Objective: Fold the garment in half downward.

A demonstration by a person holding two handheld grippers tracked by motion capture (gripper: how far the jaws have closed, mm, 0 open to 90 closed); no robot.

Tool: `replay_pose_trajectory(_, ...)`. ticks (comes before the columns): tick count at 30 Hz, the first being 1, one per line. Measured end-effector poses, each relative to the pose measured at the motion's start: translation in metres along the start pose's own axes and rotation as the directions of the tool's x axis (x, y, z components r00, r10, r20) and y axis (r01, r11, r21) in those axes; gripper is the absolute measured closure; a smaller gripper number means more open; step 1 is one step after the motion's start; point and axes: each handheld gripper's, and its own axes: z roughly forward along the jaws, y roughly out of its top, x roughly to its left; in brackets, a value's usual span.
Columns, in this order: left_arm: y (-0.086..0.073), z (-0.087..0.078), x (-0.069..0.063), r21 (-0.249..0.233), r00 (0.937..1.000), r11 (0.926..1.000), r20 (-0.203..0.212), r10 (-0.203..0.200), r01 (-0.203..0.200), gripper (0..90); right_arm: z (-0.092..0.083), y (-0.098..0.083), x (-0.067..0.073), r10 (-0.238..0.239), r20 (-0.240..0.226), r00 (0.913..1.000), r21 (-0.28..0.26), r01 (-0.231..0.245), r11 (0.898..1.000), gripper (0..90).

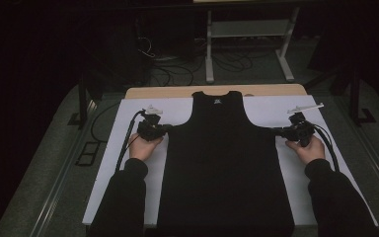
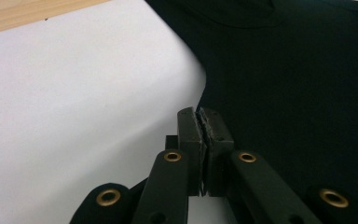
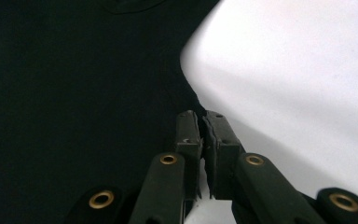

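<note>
- Bare white sheet (image 1: 128,163) left of the black tank top (image 1: 225,163): open room, with the left gripper (image 1: 167,129) and its hand (image 1: 143,146) there
- Right strip of the sheet, beside the right gripper (image 1: 279,131), open as well
- Far corners of the sheet lie free on both sides of the shoulder straps
- Wooden table edge (image 1: 163,92) beyond is bare
- Cables (image 1: 128,138) trail beside each forearm

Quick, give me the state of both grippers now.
Left gripper: fingers closed at the side edge of the black sleeveless cotton top, under its armhole.
Right gripper: fingers closed at the top's opposite side edge.
</note>
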Motion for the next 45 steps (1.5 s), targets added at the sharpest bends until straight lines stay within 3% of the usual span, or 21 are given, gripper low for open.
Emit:
replay_pose_trajectory(3, -0.003, -0.003, 0.000, -0.018, 0.9999, 0.9997, 0.006, -0.015, 0.015, 86.6, -0.002, -0.001, 0.002, 0.001, -0.005, 1.0000, -0.005, -0.001, 1.000, 83.7)
replay_pose_trajectory(12, -0.013, -0.010, -0.005, -0.045, 0.9997, 0.9990, 0.024, -0.008, 0.009, 86.7, -0.009, -0.003, 0.014, -0.016, -0.010, 0.9998, -0.023, 0.016, 1.000, 83.7)
replay_pose_trajectory(20, -0.011, -0.020, -0.011, -0.063, 0.9994, 0.9980, 0.034, 0.013, -0.011, 86.7, -0.017, -0.007, 0.020, -0.016, -0.010, 0.9998, -0.038, 0.016, 0.999, 83.7)
replay_pose_trajectory(26, -0.014, -0.024, -0.014, -0.067, 0.9993, 0.9977, 0.036, 0.006, -0.004, 86.6, -0.023, -0.012, 0.025, -0.012, -0.022, 0.9997, -0.046, 0.011, 0.999, 83.6)
replay_pose_trajectory(34, -0.013, -0.037, -0.018, -0.111, 0.9980, 0.9937, 0.063, -0.009, 0.016, 86.6, -0.032, -0.015, 0.030, -0.015, -0.021, 0.9997, -0.066, 0.013, 0.998, 83.6)
replay_pose_trajectory(45, -0.019, -0.045, -0.022, -0.111, 0.9965, 0.9933, 0.080, -0.024, 0.033, 86.6, -0.042, -0.023, 0.031, 0.005, -0.029, 0.9996, -0.081, -0.007, 0.997, 83.6)
